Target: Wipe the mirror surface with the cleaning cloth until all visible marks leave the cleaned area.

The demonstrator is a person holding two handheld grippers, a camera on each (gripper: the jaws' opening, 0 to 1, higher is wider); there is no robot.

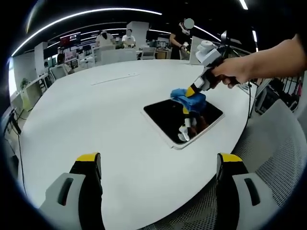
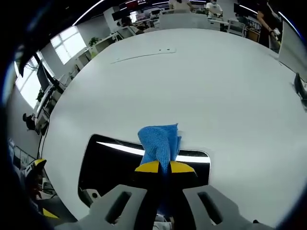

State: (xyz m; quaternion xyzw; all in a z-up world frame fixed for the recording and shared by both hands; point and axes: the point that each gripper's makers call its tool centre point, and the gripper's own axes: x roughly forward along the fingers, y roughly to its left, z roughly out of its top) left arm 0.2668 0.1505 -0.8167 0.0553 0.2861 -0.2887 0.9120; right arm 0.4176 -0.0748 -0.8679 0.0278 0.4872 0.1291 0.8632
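Note:
A dark rectangular mirror (image 1: 170, 117) with a white rim lies flat on the white table (image 1: 96, 110), toward its right side. My right gripper (image 1: 193, 91) is shut on a blue cleaning cloth (image 1: 188, 97) and presses it onto the mirror's far edge; a hand holds it from the right. In the right gripper view the cloth (image 2: 160, 141) sticks out ahead of the closed yellow-tipped fingers (image 2: 149, 167), over the mirror (image 2: 110, 165). My left gripper (image 1: 158, 165) stands open near the table's front edge, well short of the mirror, holding nothing.
A grey mesh chair (image 1: 273, 148) stands at the right of the table. Desks, monitors and several people (image 1: 128, 38) are at the back of the office. The table (image 2: 201, 81) spreads wide beyond the mirror, with a thin seam line across it.

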